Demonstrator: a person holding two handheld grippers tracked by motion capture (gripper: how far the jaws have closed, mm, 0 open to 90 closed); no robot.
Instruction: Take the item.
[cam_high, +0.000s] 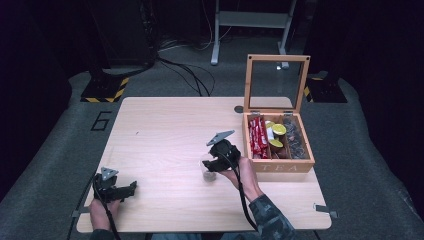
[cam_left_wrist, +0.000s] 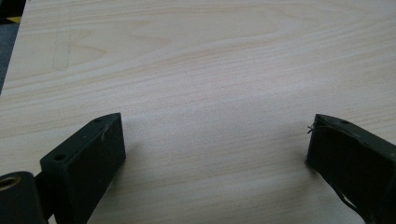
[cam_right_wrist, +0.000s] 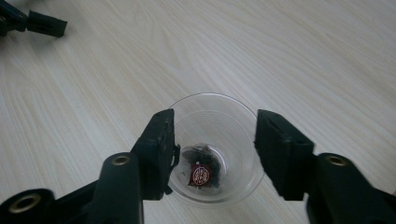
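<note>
A clear plastic cup (cam_right_wrist: 219, 189) stands on the wooden table (cam_high: 165, 130), just left of the tea box. At its bottom lies a dark tea bag with a red label (cam_right_wrist: 201, 171). My right gripper (cam_right_wrist: 214, 115) hovers over the cup's mouth, jaws apart on either side of the rim, gripping nothing. From above, the right gripper (cam_high: 210, 162) sits directly over the cup (cam_high: 209, 175). My left gripper (cam_high: 130, 189) rests near the table's front left corner; its jaws (cam_left_wrist: 217, 120) stand wide open over bare wood.
A wooden tea box (cam_high: 280, 165) with its glass lid raised stands at the table's right edge, holding red packets, yellow items and dark bags. The other gripper (cam_right_wrist: 32, 21) shows far off at the top left of the right gripper view. Cables and stands lie beyond the table.
</note>
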